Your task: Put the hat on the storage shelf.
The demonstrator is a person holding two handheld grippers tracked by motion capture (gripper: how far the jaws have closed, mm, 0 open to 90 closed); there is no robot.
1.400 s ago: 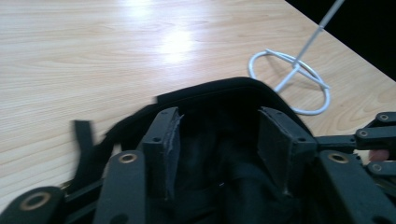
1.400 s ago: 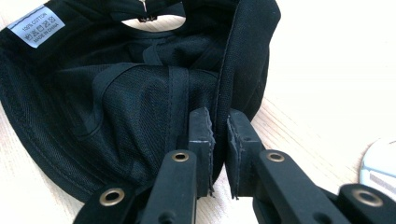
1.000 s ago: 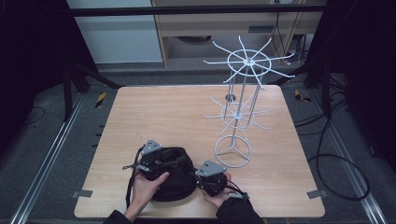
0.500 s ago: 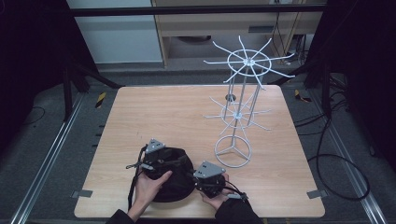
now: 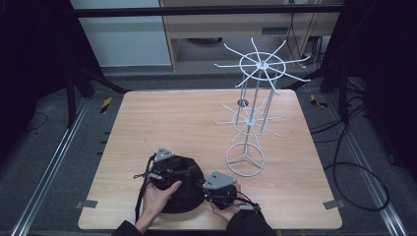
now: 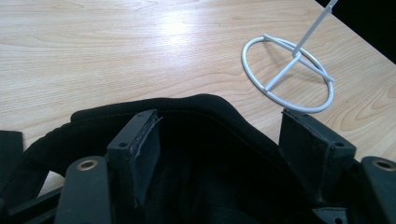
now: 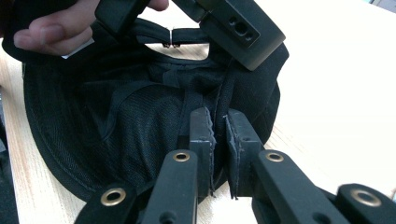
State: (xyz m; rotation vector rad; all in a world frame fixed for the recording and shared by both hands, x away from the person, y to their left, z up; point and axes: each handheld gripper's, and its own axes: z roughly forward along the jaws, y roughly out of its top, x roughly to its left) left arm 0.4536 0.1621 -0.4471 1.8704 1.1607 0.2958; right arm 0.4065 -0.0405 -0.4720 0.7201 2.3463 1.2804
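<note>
Black cap (image 5: 179, 189) lies upside down at the near edge of the wooden table (image 5: 187, 123), between the two grippers. Left gripper (image 6: 229, 149) stands with its jaws wide, and they have just been opening; in the left gripper view the cap's dark rim curves across between and just beyond the two pads, with neither pad pressing on it — the cloth sits loose in the gap. Past the jaw tips, up and to the right, stands the ring foot of the white wire rack (image 6: 289, 74), well apart from the cap.

Right gripper (image 7: 219, 128) has its jaws drawn narrow, a thin fold of the cap's edge pinched between the pads. Beyond those tips the right gripper view looks into the cap's mesh lining and seam tapes, and farther off, above the jaws, show the person's left hand (image 7: 51, 30) and the black body of the other gripper — both at the cap's far rim
</note>
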